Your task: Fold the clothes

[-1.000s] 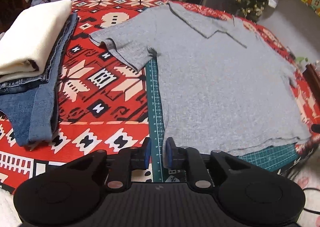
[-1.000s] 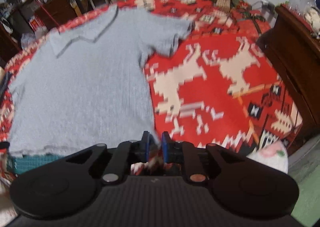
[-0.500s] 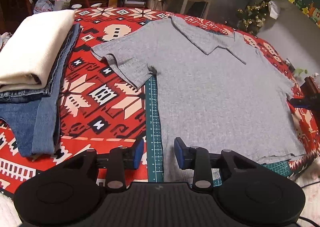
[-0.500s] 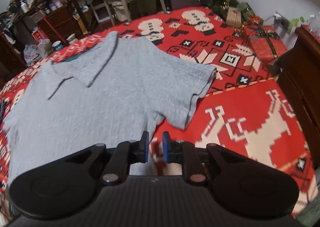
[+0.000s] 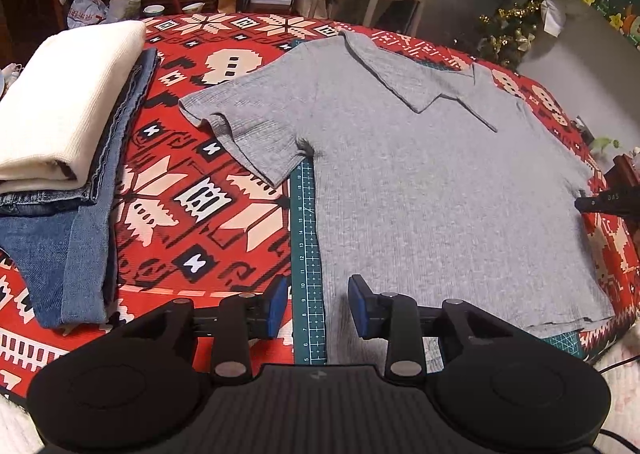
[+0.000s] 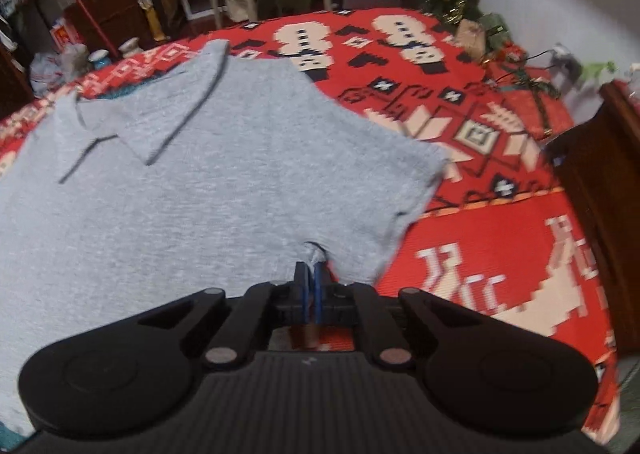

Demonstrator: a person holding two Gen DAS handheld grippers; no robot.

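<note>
On a table draped with a red patterned cloth (image 5: 208,221), a grey collared shirt (image 5: 432,189) lies spread flat, face up, over a green cutting mat (image 5: 306,254), its hem toward the near edge and its collar toward the far edge. A folded stack of a cream garment (image 5: 68,101) on jeans (image 5: 60,254) sits at the left edge. The fold appears to be just starting. The left gripper (image 5: 316,306) hovers low over the shirt's near left hem corner, jaws parted wide and holding nothing. The right gripper (image 6: 311,286) sits at the right underarm seam, jaws nearly closed; whether they pinch fabric cannot be told. The next move likely calls for the left claw to close on the hem before both lift a side inward.
</note>
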